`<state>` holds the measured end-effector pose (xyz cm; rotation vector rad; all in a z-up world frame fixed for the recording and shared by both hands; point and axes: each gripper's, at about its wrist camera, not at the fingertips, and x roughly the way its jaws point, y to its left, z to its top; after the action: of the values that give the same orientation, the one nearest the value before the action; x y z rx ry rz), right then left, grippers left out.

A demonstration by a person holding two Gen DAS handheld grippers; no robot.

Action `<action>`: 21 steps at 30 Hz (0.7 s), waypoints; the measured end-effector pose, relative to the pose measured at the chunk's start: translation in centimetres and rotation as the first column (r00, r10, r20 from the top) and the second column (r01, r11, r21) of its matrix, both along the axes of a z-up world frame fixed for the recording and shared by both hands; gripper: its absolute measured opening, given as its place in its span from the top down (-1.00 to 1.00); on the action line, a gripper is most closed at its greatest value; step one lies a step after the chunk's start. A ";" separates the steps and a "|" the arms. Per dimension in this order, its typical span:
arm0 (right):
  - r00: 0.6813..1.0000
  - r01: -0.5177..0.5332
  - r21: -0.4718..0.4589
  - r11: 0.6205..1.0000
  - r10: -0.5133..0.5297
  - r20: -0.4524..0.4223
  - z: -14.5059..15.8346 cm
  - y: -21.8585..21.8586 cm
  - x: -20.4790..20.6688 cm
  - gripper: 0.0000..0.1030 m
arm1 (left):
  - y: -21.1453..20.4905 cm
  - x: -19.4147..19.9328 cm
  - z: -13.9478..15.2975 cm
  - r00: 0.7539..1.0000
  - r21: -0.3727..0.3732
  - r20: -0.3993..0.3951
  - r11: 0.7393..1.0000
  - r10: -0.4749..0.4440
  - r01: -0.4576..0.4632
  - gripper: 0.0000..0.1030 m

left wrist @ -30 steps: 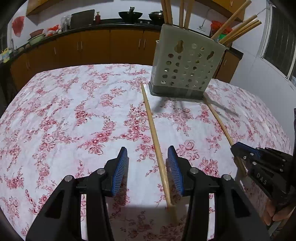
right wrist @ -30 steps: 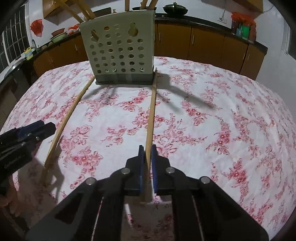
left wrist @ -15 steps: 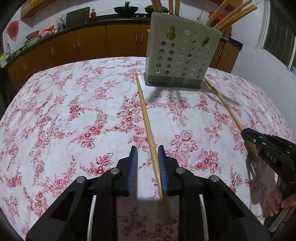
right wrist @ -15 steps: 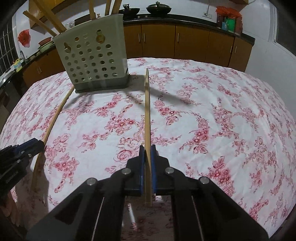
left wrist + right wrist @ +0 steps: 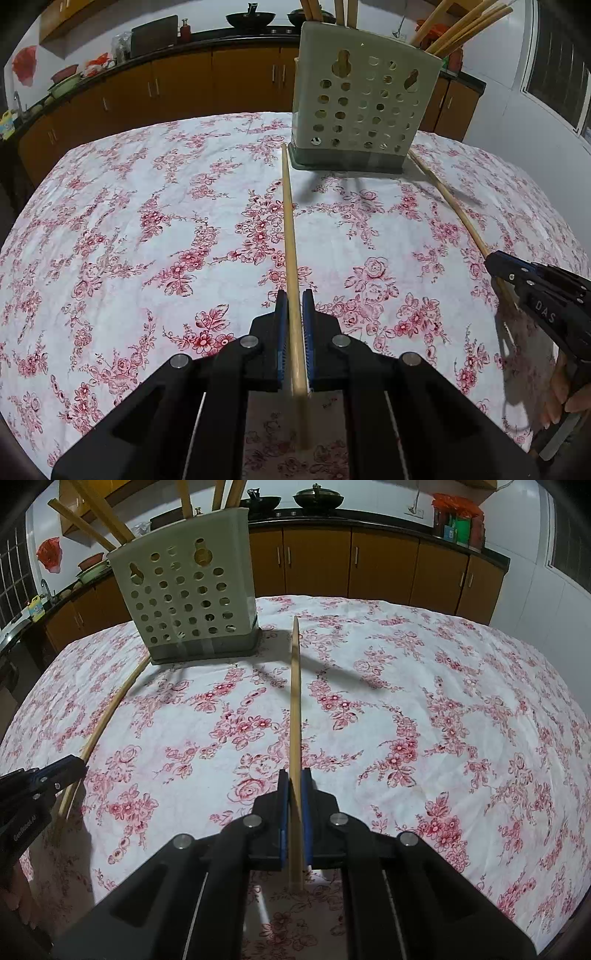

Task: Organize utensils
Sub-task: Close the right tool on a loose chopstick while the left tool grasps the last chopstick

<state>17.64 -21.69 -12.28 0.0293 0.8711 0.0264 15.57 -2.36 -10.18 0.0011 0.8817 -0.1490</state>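
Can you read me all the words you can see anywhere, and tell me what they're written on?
"DAS": white letters on the black body of the right gripper, seen from the left wrist camera.
"GenRobot.AI": small pale letters on the black body of the left gripper, seen from the right wrist camera.
Labels on the bottles and boxes on the kitchen counter: too small and blurred to read.

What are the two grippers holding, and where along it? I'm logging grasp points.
Each holds one long wooden chopstick near its near, thick end: left gripper on the left chopstick, right gripper on the right chopstick.
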 end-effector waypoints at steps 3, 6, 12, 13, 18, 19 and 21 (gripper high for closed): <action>1.000 -0.003 -0.005 1.000 0.003 0.002 0.0 0.2 -0.1 0.80 | -0.1 0.0 0.0 1.000 0.004 0.000 1.000 -0.004 0.004 0.82; 1.000 -0.004 -0.005 1.000 0.004 0.004 0.0 0.3 -0.1 0.83 | 0.0 0.0 0.0 1.000 0.002 0.000 1.000 -0.006 0.006 0.84; 1.000 0.024 -0.005 1.000 -0.024 0.007 0.0 -0.7 0.1 0.84 | 1.1 0.8 0.1 1.000 -0.005 -0.002 1.000 0.015 -0.015 0.85; 0.999 0.032 -0.006 0.999 -0.032 0.007 0.0 -1.0 0.2 0.84 | 1.6 1.0 0.1 1.000 -0.010 -0.004 1.000 0.023 -0.023 0.85; 0.998 0.066 -0.007 0.998 -0.066 0.010 0.1 -2.4 0.8 0.84 | 3.9 2.5 0.2 0.998 -0.039 -0.004 0.997 0.059 -0.059 0.85; 0.998 0.066 -0.007 0.998 -0.066 0.010 0.1 -2.5 0.9 0.84 | 4.2 2.7 0.2 0.998 -0.053 -0.007 0.997 0.058 -0.058 0.85; 0.998 0.060 -0.010 0.998 -0.060 0.012 0.0 -2.5 1.0 0.84 | 4.6 2.8 0.2 0.998 -0.066 -0.010 0.996 0.054 -0.055 0.85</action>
<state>18.67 -24.18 -12.23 0.0456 0.8584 -0.0346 18.39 2.22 -9.94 -0.0856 0.8840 -0.1271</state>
